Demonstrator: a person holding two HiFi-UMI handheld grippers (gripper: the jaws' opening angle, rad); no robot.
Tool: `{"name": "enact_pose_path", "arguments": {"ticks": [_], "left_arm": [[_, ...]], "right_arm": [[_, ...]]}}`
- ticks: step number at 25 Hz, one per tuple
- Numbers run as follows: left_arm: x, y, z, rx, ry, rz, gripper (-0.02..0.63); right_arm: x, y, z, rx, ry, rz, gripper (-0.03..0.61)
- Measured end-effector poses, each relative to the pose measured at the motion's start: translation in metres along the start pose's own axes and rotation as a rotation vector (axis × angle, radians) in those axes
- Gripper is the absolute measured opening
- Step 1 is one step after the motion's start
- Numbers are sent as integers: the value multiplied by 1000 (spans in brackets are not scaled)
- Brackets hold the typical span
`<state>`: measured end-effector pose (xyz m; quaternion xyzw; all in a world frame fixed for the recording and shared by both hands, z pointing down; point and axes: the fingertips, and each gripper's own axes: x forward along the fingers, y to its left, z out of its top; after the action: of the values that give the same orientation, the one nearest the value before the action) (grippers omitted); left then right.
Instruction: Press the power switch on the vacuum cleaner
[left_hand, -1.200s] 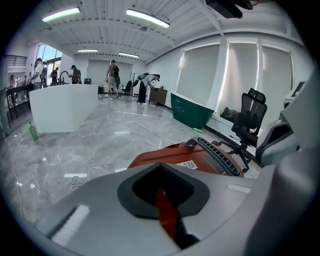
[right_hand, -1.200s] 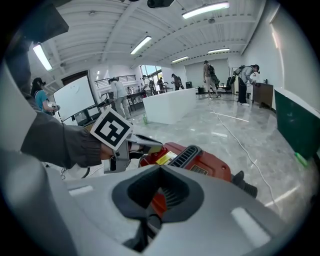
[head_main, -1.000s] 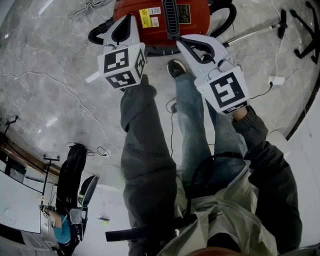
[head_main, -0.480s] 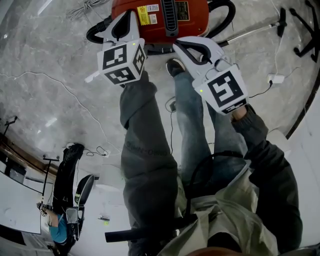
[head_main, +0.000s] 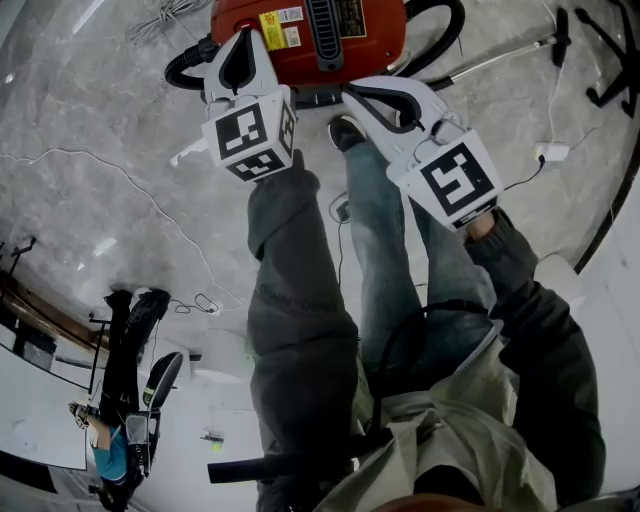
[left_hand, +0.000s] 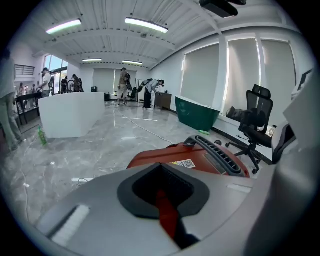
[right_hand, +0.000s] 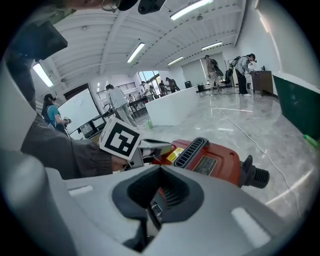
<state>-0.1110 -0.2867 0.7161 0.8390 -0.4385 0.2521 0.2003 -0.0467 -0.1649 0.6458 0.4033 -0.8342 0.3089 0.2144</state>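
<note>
Vacuum cleaner: the vacuum cleaner (head_main: 375, 52) is lying on the marble floor (head_main: 90, 110) directly ahead of both sets of fingers, with its red casing facing up.
Left fingers: the left gripper (head_main: 243, 38) is holding its fingers closed on nothing. They are hanging over the casing's left side, and a red sliver is showing through the slit between them.
Right fingers: the right gripper (head_main: 352, 92) is likewise holding its fingers together and empty. They are pointing at the casing's near edge, just past the person's shoe (head_main: 347, 132).
Why closed: judging by the task, the joined fingers are serving as one blunt tip for pushing rather than grasping.
Power switch: I am not managing to pick it out. The grippers are covering the casing's near edge in the head view, and the gripper views are showing only the vent (right_hand: 190, 152), labels and hose socket.
Contact: no view is showing whether either tip is touching the casing.
</note>
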Motion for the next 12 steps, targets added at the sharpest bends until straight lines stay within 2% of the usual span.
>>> {"name": "enact_pose_path", "arguments": {"ticks": [3,6,12], "left_arm": [[-12,-6,0,-40,-45,14,5],[-27,-20,-13,-56,-32,13,5],[-84,-65,-55,-282,-1,2,5]], "right_arm": [[-5,-4,-3,26,4,2,0],[-10,-5,-11,61,24,23,0],[-20,9,-35,28,71,103,0]]}}
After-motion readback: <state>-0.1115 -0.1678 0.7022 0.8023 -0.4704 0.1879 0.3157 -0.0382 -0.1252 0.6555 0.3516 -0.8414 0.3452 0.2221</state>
